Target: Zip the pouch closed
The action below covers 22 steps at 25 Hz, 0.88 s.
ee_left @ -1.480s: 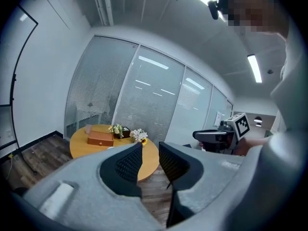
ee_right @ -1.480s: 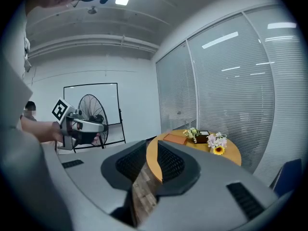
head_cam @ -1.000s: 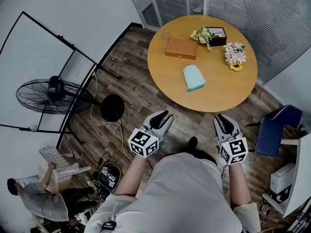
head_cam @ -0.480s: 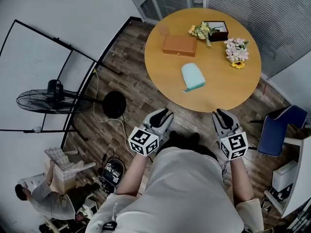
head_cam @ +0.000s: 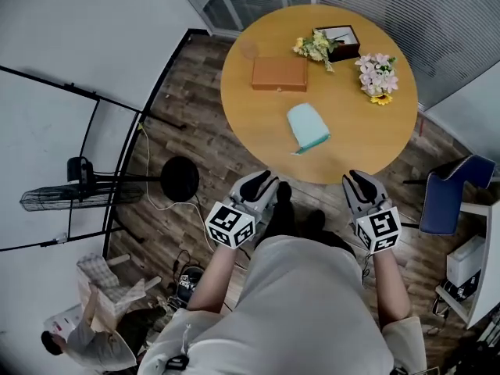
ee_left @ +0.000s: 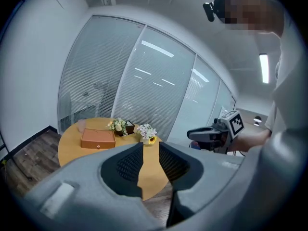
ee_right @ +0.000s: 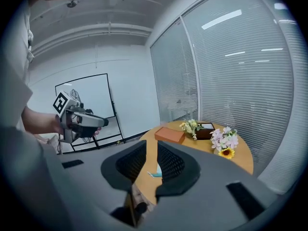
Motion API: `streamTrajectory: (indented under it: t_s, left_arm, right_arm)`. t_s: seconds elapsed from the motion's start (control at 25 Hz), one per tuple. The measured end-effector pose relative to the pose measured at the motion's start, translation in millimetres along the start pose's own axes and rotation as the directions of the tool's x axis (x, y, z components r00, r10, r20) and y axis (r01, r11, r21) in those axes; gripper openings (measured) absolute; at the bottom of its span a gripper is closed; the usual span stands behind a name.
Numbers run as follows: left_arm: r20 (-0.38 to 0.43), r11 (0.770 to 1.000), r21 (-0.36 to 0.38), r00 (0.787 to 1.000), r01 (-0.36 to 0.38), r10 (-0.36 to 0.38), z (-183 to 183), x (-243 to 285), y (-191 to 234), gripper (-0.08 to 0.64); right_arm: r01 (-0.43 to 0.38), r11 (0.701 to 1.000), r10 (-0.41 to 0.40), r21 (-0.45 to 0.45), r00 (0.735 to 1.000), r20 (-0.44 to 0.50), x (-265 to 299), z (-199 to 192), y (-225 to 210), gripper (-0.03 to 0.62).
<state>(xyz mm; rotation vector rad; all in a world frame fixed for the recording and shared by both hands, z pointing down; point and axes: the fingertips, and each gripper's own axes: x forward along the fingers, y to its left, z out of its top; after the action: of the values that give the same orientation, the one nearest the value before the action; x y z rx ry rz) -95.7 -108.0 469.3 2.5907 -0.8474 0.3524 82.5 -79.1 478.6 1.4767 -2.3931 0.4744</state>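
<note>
- Left gripper [head_cam: 260,181]: jaws partly apart, nothing between the pads. Its own view shows only the far worktop edge through the gap.
- Right gripper [head_cam: 357,180]: same state, with a clear gap and nothing held. In the right gripper view the pouch [ee_right: 156,173] shows through the gap, but it's well beyond the pads and not in them.
- Both grippers are held out in front of the person's torso, over the wood floor [head_cam: 195,131] and just short of the near edge of the worktop [head_cam: 250,116]. Neither is over the worktop, and both point towards it and slightly down.
- The pouch [head_cam: 308,127] is light teal and lies flat on the near half of the round wooden worktop, roughly centred between the two grippers. A darker teal strip runs along its near edge, with a small tab sticking out at the near-left corner. It's too small to tell how far the zip is closed.
- Other items are on the far half, well apart from the pouch:
  - a brown flat box [head_cam: 280,73] at far left
  - a dark box [head_cam: 341,41] with a yellow-white flower bunch [head_cam: 312,47] touching it
  - a pink-white bouquet [head_cam: 378,73] with a sunflower, at far right
- Around the worktop: a blue chair [head_cam: 444,203] to the right and a standing fan [head_cam: 66,195] on the left, with another person [head_cam: 86,338] at lower left (uninvolved).
</note>
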Motion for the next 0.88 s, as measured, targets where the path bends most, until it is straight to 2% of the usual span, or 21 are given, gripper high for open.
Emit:
streamTrajectory:
  t_s: [0.24,0.44,0.64,0.88]
  left_arm:
    - [-0.048,0.997,0.022,0.996,0.073,-0.072,7.6,24.1,50.0,0.106]
    - [-0.105,0.989,0.043,0.985,0.143,-0.138,2.6,46.7,81.3,0.106]
    - [-0.185,0.97,0.06,0.958,0.235,-0.221,-16.7,75.2,99.5,0.106]
    - [-0.263,0.933,0.066,0.908,0.353,-0.325,-45.9,112.5,112.3,0.106]
  right_arm:
    - [0.048,0.999,-0.047,0.014,0.999,-0.028,42.3,10.4,-4.1,0.072]
    - [0.08,0.996,-0.078,0.034,0.995,-0.054,78.1,9.5,-6.7,0.072]
    - [0.113,0.992,-0.106,0.063,0.989,-0.099,109.8,-3.7,-13.4,0.072]
    - [0.14,0.985,-0.123,0.098,0.978,-0.166,145.8,-39.5,-19.7,0.072]
